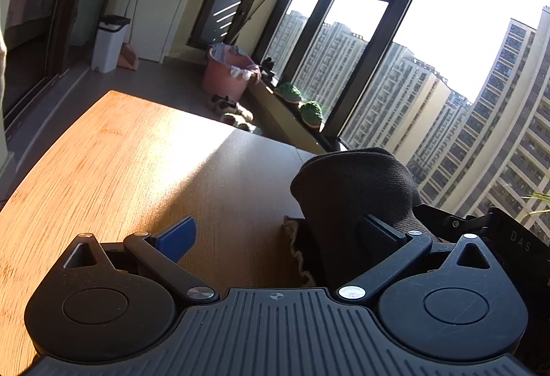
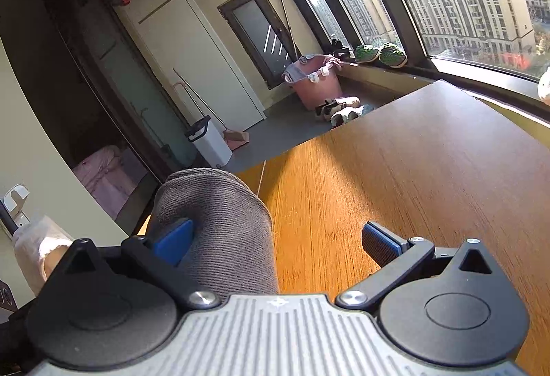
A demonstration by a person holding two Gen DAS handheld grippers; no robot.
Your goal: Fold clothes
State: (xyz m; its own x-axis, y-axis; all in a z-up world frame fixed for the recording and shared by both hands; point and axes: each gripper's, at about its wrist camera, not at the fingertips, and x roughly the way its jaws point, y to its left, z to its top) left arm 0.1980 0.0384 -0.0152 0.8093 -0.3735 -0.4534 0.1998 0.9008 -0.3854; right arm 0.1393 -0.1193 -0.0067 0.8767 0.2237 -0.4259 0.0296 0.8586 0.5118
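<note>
Left tongs: left gripper, jaws spread wide, nothing pinched; dark knit garment lies draped over its right finger, the left blue finger stands bare.
Right tongs: right gripper, jaws likewise wide apart, no clamp; a grey-brown ribbed fold of the knit bulges over its left finger, the right finger stands free.
Garment position: bunched at the near edge of the wooden table, between the two tools; a scalloped pale trim shows low in the left wrist view. Full extent hidden under the tool bodies.
Step (judged): early, cloth gathered but not gripped; no flat fold visible on the table.
Next move (judged): each tool needs cloth between its fingers, not over one, then must close on an edge or corner and draw the piece flat toward the far, bare tabletop.
Risk (judged): thick bunching may give a grip on several layers.
Surroundings: pink bucket with rags on the floor past the far table edge, slippers beside it, white bin further left, two green round items on the window sill.
Obstruction: none on the tabletop ahead; strong sun patch washes out part of it.
</note>
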